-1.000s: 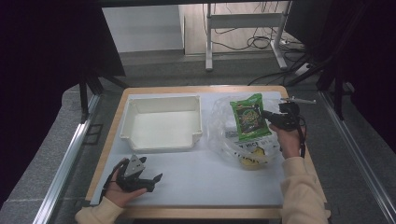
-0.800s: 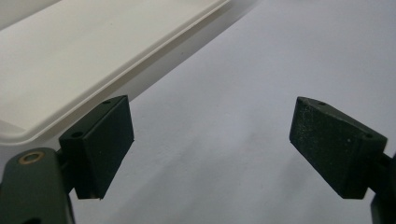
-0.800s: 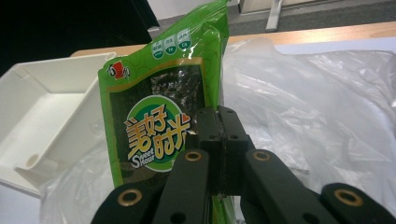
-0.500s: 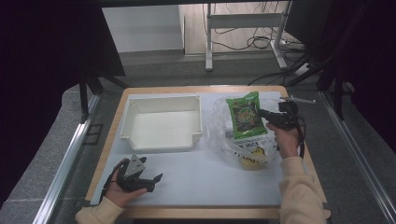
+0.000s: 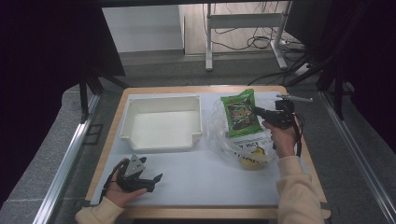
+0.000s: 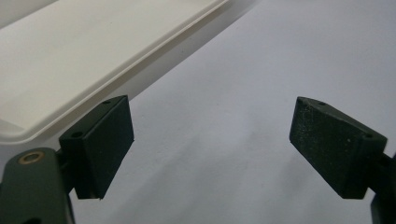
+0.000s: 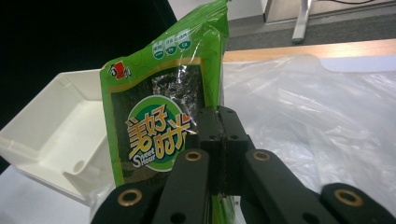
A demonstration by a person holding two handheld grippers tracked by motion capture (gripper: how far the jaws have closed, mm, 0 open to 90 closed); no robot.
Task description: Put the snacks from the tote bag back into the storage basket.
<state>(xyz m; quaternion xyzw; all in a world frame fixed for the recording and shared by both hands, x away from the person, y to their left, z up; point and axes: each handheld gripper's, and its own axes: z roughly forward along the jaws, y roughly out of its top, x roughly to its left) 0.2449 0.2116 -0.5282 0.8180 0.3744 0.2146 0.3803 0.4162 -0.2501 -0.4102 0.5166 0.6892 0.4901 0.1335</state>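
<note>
The green snack packet (image 5: 241, 113) is held upright at upper right of the high view, pinched by its right edge in the right gripper (image 7: 219, 140), whose jaws are closed flat on the film. It is lifted above a clear plastic bag (image 5: 233, 140), probably so it hangs free for carrying. The white tray (image 5: 161, 140) sits at centre left, a likely destination. The left gripper (image 6: 210, 140) is parked at lower left, jaws spread wide, nothing held.

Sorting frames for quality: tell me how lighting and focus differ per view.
High view: dark surroundings, lit table, slightly soft. Left gripper view: even light, white tray soft, faint shadows. Right gripper view: green snack packet sharp, clear bag glary, background black.
</note>
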